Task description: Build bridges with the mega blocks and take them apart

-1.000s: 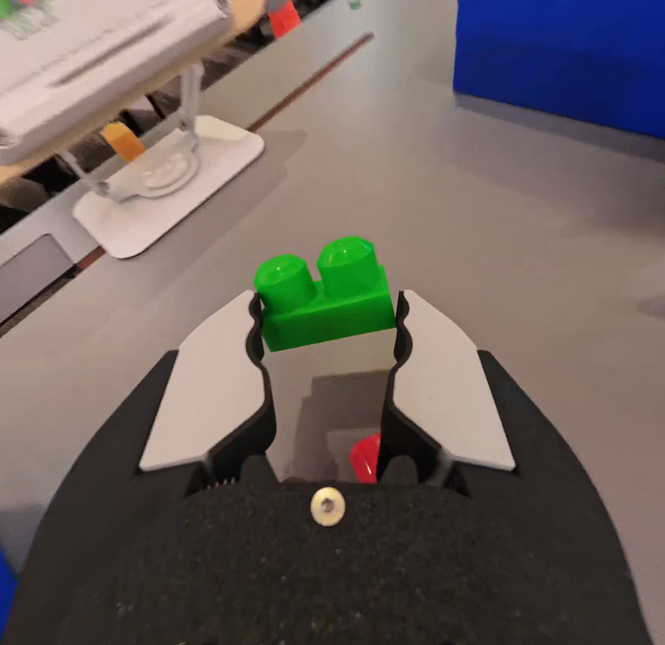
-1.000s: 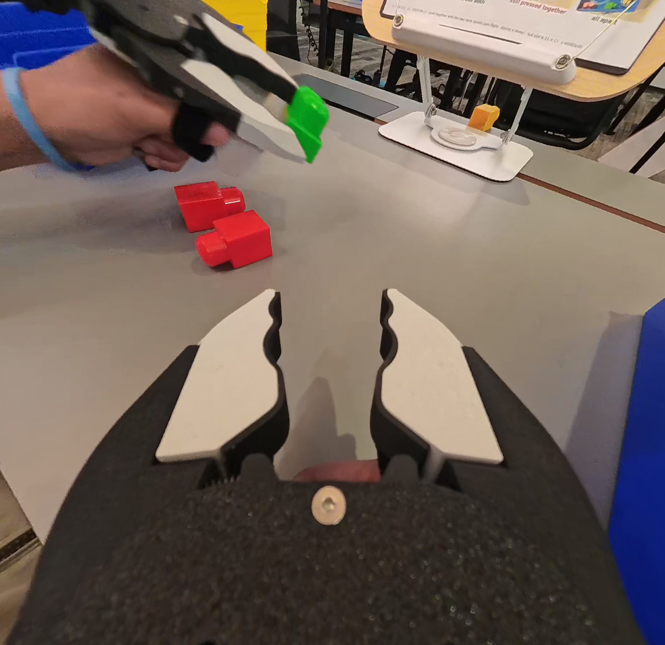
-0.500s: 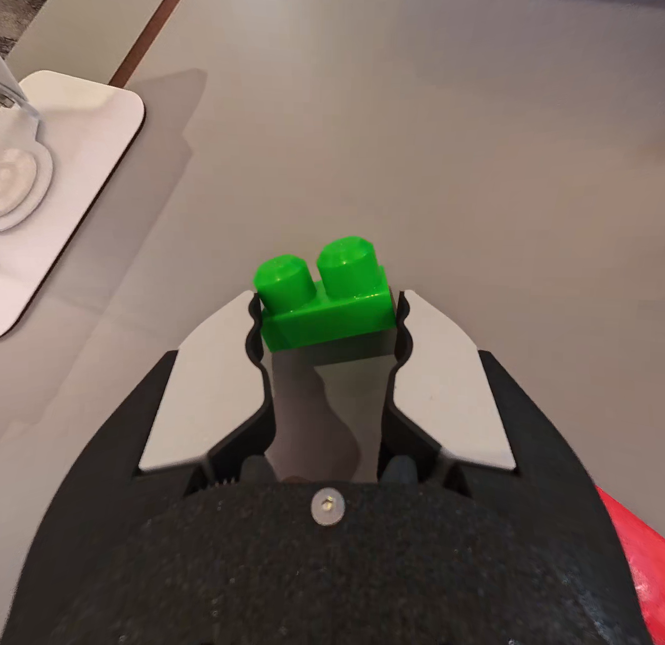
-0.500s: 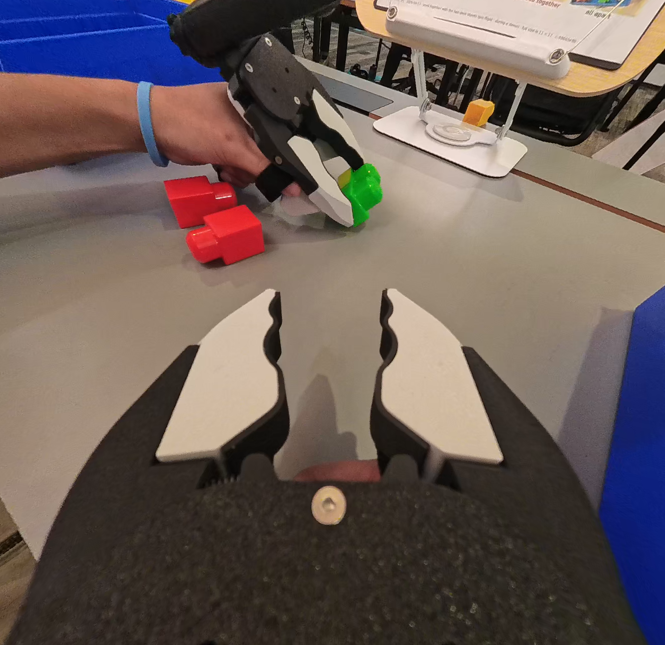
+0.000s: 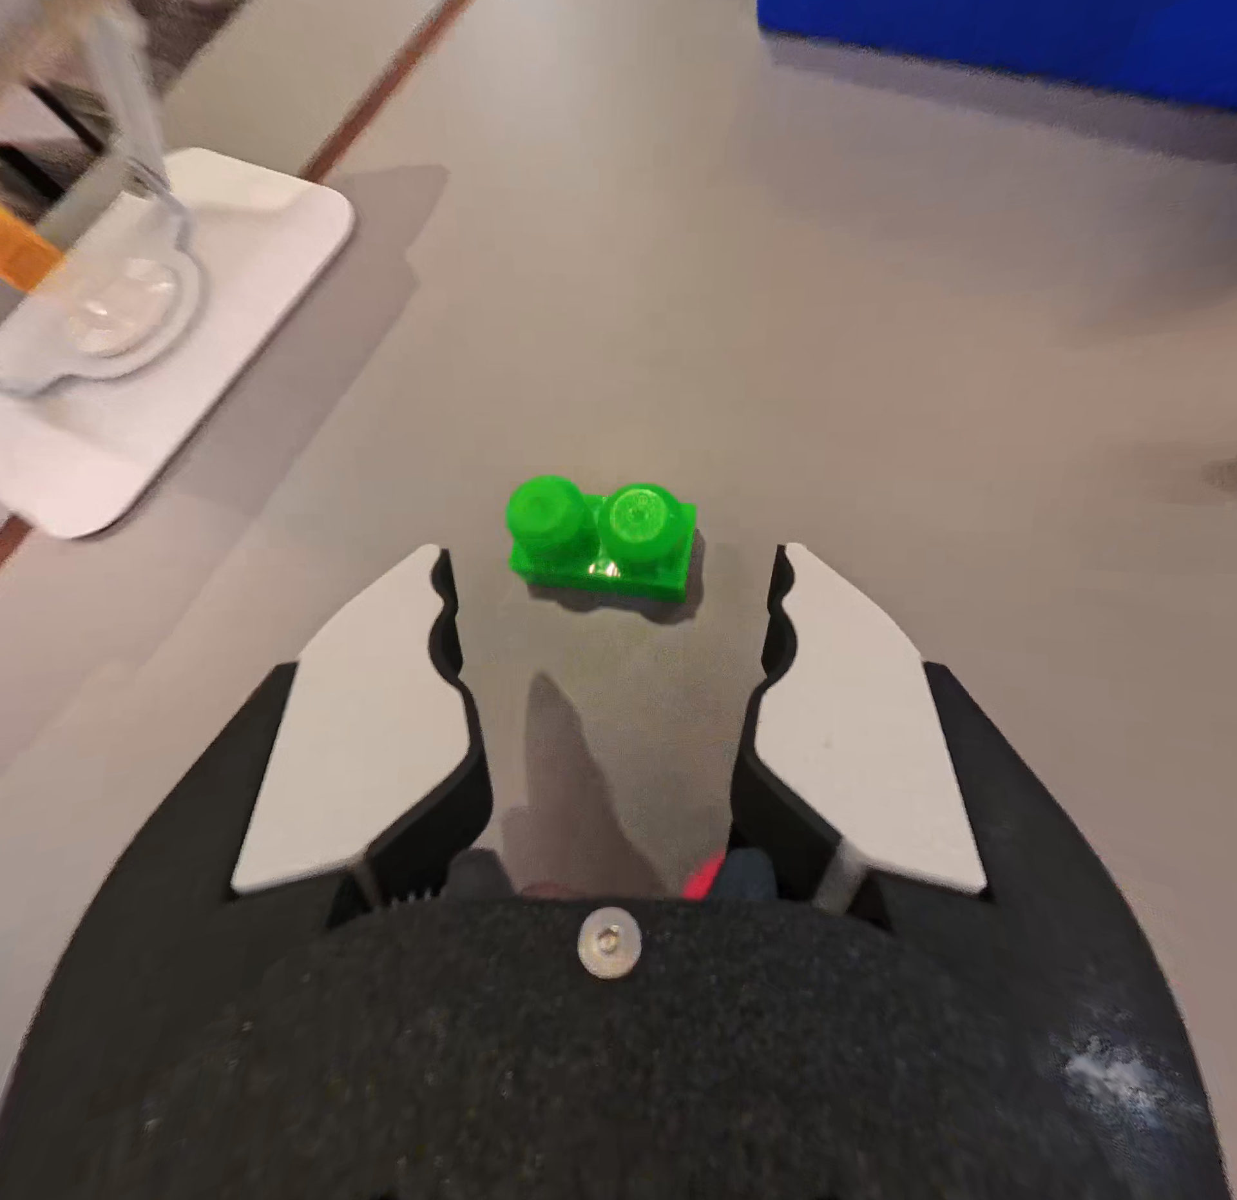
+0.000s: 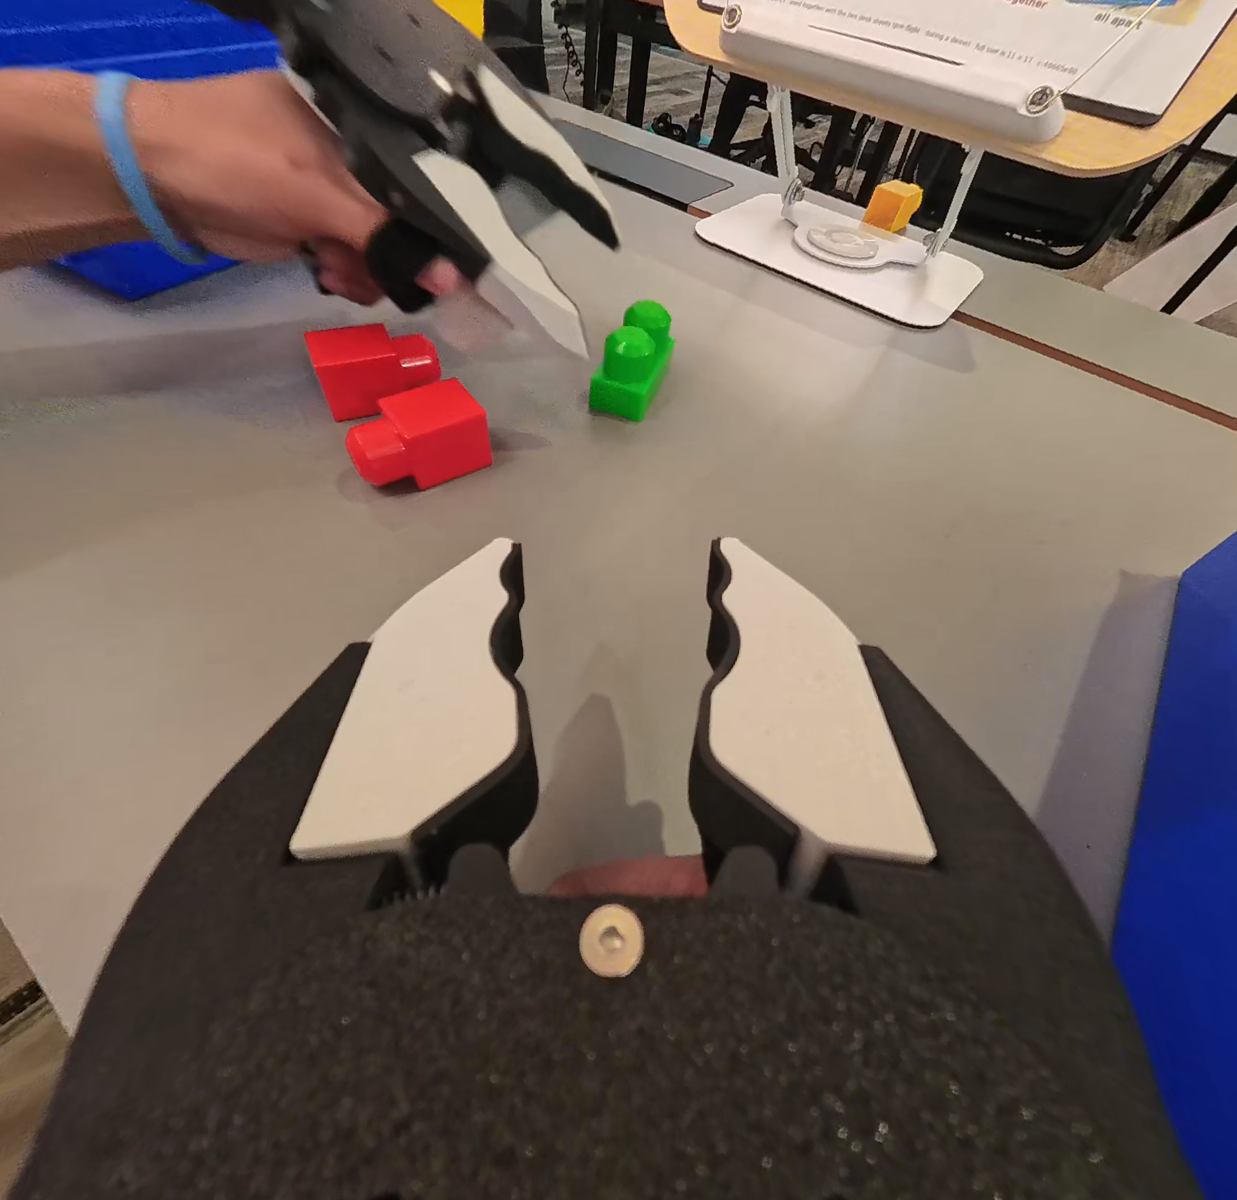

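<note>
A green two-stud block (image 5: 602, 546) stands upright on the grey table (image 5: 870, 364), free of any grip. My left gripper (image 5: 610, 552) is open and empty, raised above and just behind it. In the right wrist view the same green block (image 6: 632, 363) stands right of two red one-stud blocks (image 6: 371, 368) (image 6: 422, 431) that lie on their sides. The left gripper (image 6: 589, 297) hovers over them there, held by a hand. My right gripper (image 6: 612, 548) is open and empty, nearer the table's front, apart from all blocks.
A white document stand (image 6: 843, 257) with an instruction sheet stands at the back right, an orange block (image 6: 893, 205) behind it. A blue bin (image 6: 1185, 833) is at the right edge, another blue bin (image 6: 100, 29) at the back left. The stand's base (image 5: 167, 337) lies left of the green block.
My left gripper lowered the green block to the table, opened and let it go, then lifted back. The right gripper stayed still and open.
</note>
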{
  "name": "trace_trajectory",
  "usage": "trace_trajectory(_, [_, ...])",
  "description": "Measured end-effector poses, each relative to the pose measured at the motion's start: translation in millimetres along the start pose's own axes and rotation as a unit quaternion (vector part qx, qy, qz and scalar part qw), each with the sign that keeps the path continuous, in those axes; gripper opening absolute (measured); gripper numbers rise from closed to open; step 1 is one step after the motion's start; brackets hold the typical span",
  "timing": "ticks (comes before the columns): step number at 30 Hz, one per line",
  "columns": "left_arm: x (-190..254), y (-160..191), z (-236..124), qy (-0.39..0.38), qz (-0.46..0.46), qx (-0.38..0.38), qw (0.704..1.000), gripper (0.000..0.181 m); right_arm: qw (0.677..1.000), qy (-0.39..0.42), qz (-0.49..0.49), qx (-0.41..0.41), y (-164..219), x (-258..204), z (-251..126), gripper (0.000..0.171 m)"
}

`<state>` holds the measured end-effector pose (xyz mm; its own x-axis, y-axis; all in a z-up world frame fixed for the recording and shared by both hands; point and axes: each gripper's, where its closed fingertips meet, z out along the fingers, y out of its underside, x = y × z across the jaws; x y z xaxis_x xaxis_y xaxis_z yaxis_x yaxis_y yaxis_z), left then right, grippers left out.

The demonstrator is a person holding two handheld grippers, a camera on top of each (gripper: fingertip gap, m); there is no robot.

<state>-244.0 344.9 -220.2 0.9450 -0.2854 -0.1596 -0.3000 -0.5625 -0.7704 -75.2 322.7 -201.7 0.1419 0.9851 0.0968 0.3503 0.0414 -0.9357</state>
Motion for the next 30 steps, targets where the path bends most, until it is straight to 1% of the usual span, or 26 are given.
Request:
trace_trajectory(3, [1.4,-14.5,-61.3,-0.05,-0.061,0.084,0.993,0.084,1.0,-0.001,0.001,0.0,-0.3,0.3,-0.7,0.053])
trace_trajectory(5, [6.8,-13.3,-106.5,-0.098,-0.117,0.147,0.977,0.084,1.0,-0.002,0.003,-0.001,0.3,0.5,-0.3,0.053])
trace_trajectory(7, [14.6,0.1,-147.8,-0.165,-0.165,0.198,0.952,0.085,1.0,-0.003,0.004,-0.001,0.5,0.1,0.1,0.053])
trace_trajectory(8, [23.2,8.8,-164.3,-0.187,-0.184,0.217,0.94,0.086,1.0,-0.004,0.004,-0.001,0.5,-0.5,0.4,0.053])
trace_trajectory(10, [41.3,29.9,-189.6,-0.229,-0.227,0.247,0.914,0.087,1.0,-0.005,0.004,-0.002,1.2,-2.3,1.4,0.054])
trace_trajectory(12, [60.0,51.4,-204.9,-0.265,-0.259,0.271,0.888,0.088,1.0,-0.004,0.001,-0.004,2.0,-4.0,2.3,0.054])
trace_trajectory(14, [74.7,72.9,-213.6,-0.305,-0.282,0.276,0.867,0.086,1.0,-0.001,-0.003,-0.004,2.1,-4.2,2.5,0.054])
trace_trajectory(16, [90.7,88.1,-214.1,-0.321,-0.297,0.258,0.862,0.081,1.0,0.001,-0.003,-0.003,1.7,-4.1,1.9,0.054])
trace_trajectory(17, [97.0,93.3,-212.9,-0.33,-0.296,0.247,0.862,0.081,1.0,0.001,-0.002,-0.003,1.6,-4.3,1.6,0.054])
trace_trajectory(21, [112.8,102.6,-201.2,-0.336,-0.275,0.207,0.877,0.083,1.0,-0.001,-0.005,-0.003,0.9,-7.5,1.7,0.053])
trace_trajectory(28, [110.3,108.5,-194.6,-0.322,-0.289,0.187,0.882,0.084,1.0,-0.003,-0.009,-0.004,0.5,-10.4,2.2,0.053])
trace_trajectory(30, [110.9,107.7,-190.9,-0.307,-0.294,0.179,0.887,0.084,1.0,-0.004,-0.006,-0.005,1.2,-9.2,2.3,0.053])
